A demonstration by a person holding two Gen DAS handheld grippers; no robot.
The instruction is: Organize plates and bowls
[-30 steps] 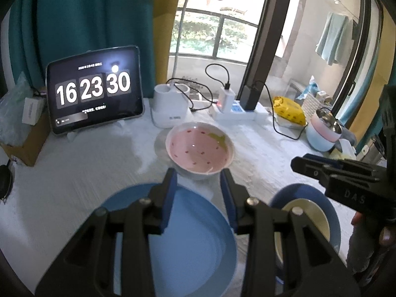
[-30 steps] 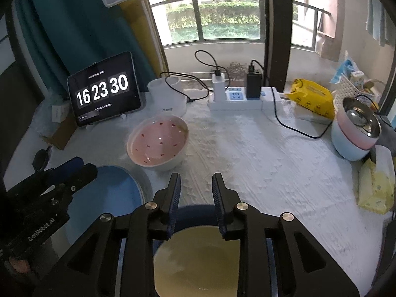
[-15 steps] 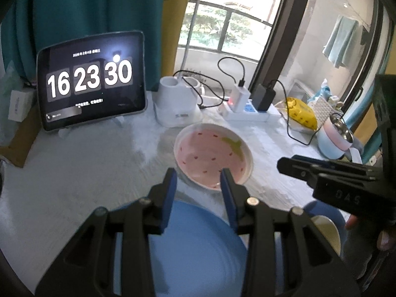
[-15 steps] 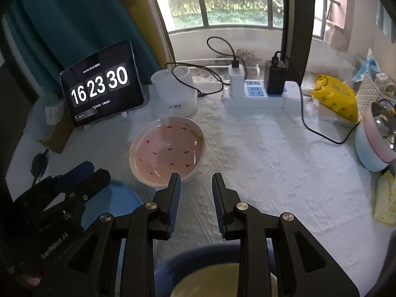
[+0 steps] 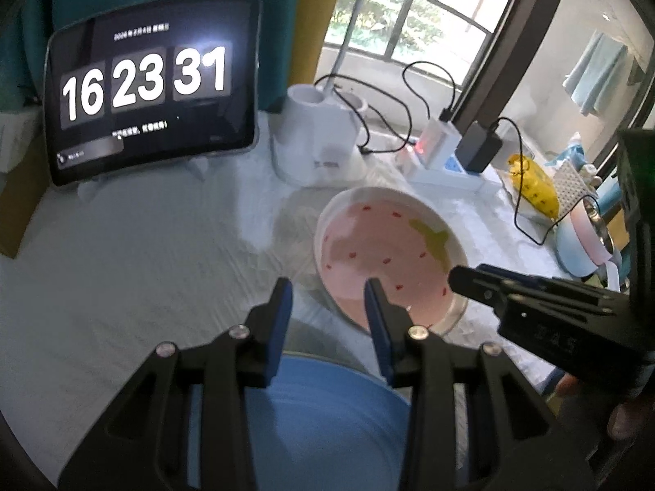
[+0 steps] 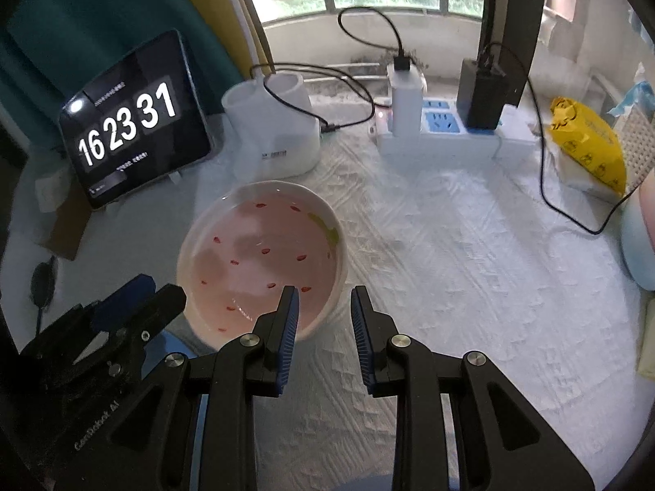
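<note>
A pink strawberry-pattern bowl [image 5: 385, 257] with a white rim sits on the white cloth; it also shows in the right wrist view [image 6: 262, 257]. My left gripper [image 5: 327, 300] is open and empty, just short of the bowl's near left rim, above a blue plate [image 5: 323, 421]. My right gripper [image 6: 323, 307] is open and empty at the bowl's near right rim. In the left wrist view the right gripper's fingers [image 5: 491, 286] hang over the bowl's right edge. In the right wrist view the left gripper's fingers [image 6: 135, 302] sit by the bowl's left edge.
A tablet clock [image 5: 151, 94] and a white holder [image 5: 319, 139] stand behind the bowl. A power strip with chargers and cables [image 6: 442, 122] lies at the back. A yellow packet [image 6: 589, 143] and a pink and blue pot [image 5: 585, 241] are on the right.
Both grippers have moved forward toward the pink bowl, which now looks larger and closer. The blue plate and the yellow bowl have slid down out of the right wrist view. The jaws stay open.
</note>
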